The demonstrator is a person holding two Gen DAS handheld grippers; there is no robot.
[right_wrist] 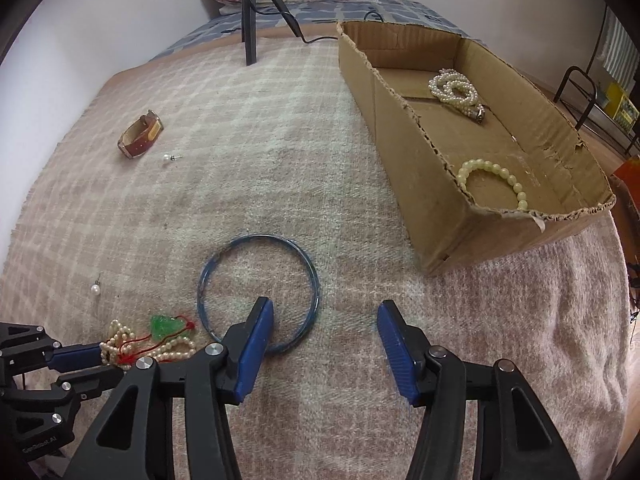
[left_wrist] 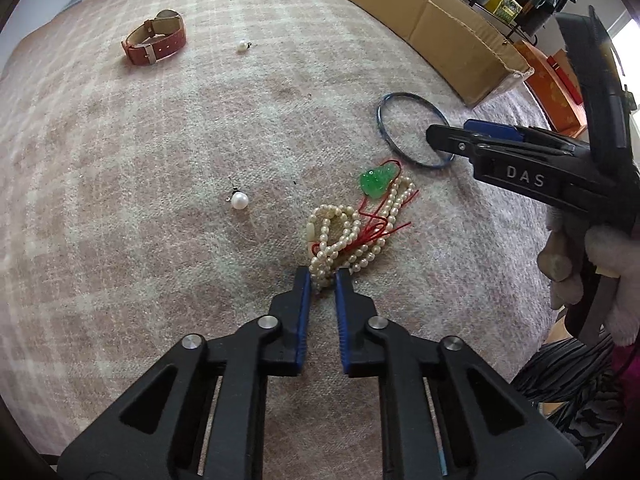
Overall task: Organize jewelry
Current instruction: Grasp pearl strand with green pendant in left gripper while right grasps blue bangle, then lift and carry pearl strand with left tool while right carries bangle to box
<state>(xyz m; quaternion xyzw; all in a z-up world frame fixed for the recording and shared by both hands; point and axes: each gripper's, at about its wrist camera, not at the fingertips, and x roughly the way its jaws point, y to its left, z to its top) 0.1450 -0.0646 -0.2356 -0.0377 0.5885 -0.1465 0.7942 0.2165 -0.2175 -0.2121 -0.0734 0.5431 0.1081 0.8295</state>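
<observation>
A plaid blanket (right_wrist: 280, 152) covers the surface under both tongs. Ahead and to the right of the right tongs (right_wrist: 324, 332) stands an open cardboard box (right_wrist: 400, 168), holding a pearl necklace (right_wrist: 456, 88) at its far end and a bead bracelet (right_wrist: 496, 180) at its near end. The right tongs gape wide and hold nothing; their left finger sits inside a blue bangle (right_wrist: 258, 288), its rim between the two. The left tongs (left_wrist: 322, 280) are nearly closed, pinching the near end of a tangled pearl strand (left_wrist: 352, 236) with red cord and a green pendant (left_wrist: 374, 182). Far ahead-left of them lies a red watch (left_wrist: 154, 40), a pearl earring (left_wrist: 242, 46) beside it; another earring (left_wrist: 239, 200) lies nearer, left of the strand.
</observation>
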